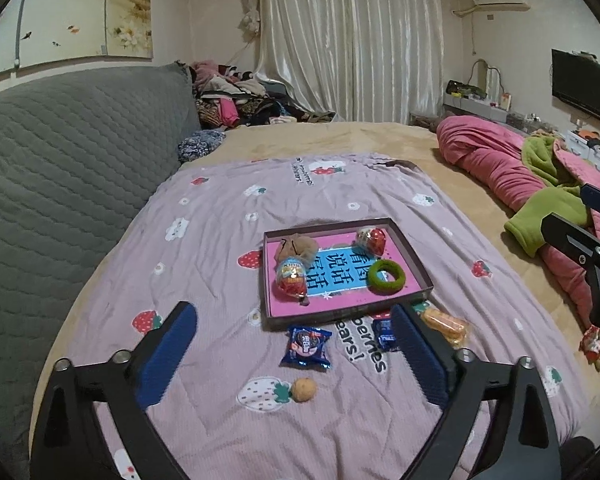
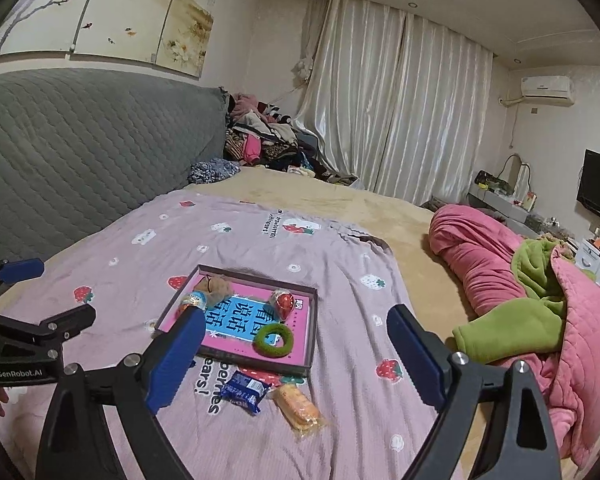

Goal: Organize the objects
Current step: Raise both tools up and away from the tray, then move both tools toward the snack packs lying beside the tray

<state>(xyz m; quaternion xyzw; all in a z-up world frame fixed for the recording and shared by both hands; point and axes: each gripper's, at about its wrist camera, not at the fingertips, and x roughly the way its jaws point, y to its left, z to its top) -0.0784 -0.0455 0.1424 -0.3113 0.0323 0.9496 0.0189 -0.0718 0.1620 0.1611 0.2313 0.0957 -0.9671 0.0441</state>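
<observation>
A pink-lined box tray (image 1: 414, 258) (image 2: 311, 334) lies on the purple strawberry quilt. It holds a green ring (image 1: 387, 276) (image 2: 273, 340), a brown plush (image 1: 296, 246) (image 2: 219, 285) and two foil eggs (image 1: 291, 278) (image 1: 371, 239). In front of it lie a blue snack packet (image 1: 307, 347), a second blue packet (image 1: 384, 332) (image 2: 245, 390), an orange wrapped cake (image 1: 446, 325) (image 2: 299, 406) and a small brown ball (image 1: 303, 390). My left gripper (image 1: 296, 344) is open above the first packet. My right gripper (image 2: 296, 356) is open above the tray's near edge.
A grey quilted headboard (image 1: 60, 168) stands on the left. A pink and green bundle of bedding (image 2: 540, 312) lies on the right. A red wrapped item (image 1: 594, 346) lies at the quilt's right edge. Clothes are piled by the curtains (image 1: 240, 100).
</observation>
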